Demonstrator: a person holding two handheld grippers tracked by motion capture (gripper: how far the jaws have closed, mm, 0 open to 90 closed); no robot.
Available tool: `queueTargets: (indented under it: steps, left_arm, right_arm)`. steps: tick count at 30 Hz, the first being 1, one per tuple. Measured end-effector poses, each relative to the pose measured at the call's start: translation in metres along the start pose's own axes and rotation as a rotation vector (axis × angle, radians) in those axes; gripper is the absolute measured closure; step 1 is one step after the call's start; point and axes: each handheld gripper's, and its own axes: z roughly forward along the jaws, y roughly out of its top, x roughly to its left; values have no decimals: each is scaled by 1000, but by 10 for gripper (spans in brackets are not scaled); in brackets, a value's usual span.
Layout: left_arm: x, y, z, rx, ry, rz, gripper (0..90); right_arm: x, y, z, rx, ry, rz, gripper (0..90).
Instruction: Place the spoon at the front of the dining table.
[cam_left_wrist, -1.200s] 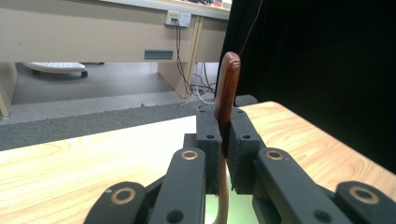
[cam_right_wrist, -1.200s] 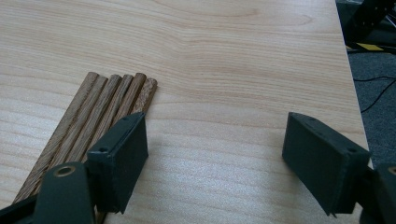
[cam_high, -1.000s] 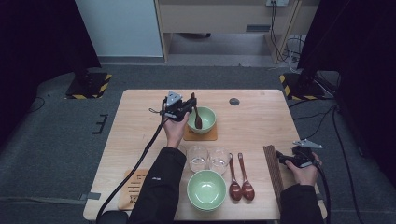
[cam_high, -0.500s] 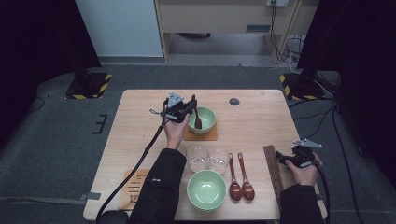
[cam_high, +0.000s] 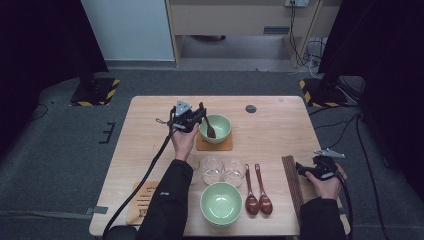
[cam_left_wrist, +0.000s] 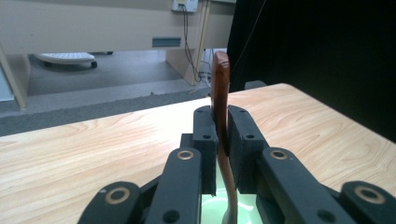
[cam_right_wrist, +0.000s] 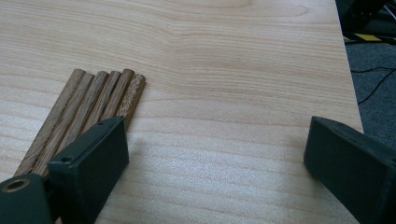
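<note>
Left gripper view: pretty clear one, the left gripper (cam_left_wrist: 219, 135) has its jaws pinched tight on the handle of a brown spoon (cam_left_wrist: 220, 79), no gap on either side.
Spoon axis: runs straight up through the jaws. Handle tip pokes out above them, the rest drops below them into the green bowl (cam_left_wrist: 212, 210) sitting right under the jaws.
Same thing from the high view: left gripper (cam_high: 192, 117) just beside the far bowl (cam_high: 222, 131) on its wooden coaster (cam_high: 201, 145), spoon (cam_high: 210, 131) with its scoop end inside the bowl.
What the next move hangs on: my guess is it's that spoon-over-bowl line-up. The bowl is directly below the jaws, so letting go or lowering only works if the handle stays roughly upright. The left hand is the only one anywhere near it.
Right gripper (cam_right_wrist: 215, 149): jaws spread wide, nothing between them but bare table (cam_right_wrist: 233, 56). The bundle of wooden sticks (cam_right_wrist: 93, 105) lies just outside one jaw, its long axis running along it.
Right gripper from above (cam_high: 312, 169): well apart from the bowl, just beside the sticks (cam_high: 291, 182).
Changed vs the earlier frames: right jaws have just been opening, with nothing in them. Left grip and spoon look the same as before, both hands basically parked.
</note>
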Motion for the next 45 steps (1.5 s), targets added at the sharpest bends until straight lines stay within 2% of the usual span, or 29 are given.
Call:
queueTargets:
  steps: [6, 8, 19, 29, 37, 40, 43, 45]
  left_arm:
    - [-2, 2, -4, 41, 31, 74, 782]
    - [-2, 2, -6, 47, 31, 87, 777]
    - [8, -2, -15, 72, 44, 94, 744]
    - [12, -5, -20, 117, 61, 121, 700]
    - [17, -10, -21, 148, 59, 118, 661]
    - [18, -12, -22, 175, 62, 124, 642]
    - [19, -14, -22, 215, 74, 159, 620]
    - [19, -16, -22, 228, 61, 166, 605]
  right_arm:
    - [0, 0, 1, 7, -8, 7, 36]
    - [0, 0, 1, 8, -9, 9, 33]
    - [-1, 0, 1, 12, -6, 8, 18]
    - [-1, 1, 2, 17, -11, 8, 6]
    - [-1, 1, 2, 17, -11, 7, 6]
    - [-1, 1, 2, 17, -11, 7, 6]
    - [-1, 1, 2, 17, -11, 7, 6]
    - [-1, 1, 2, 17, -11, 7, 6]
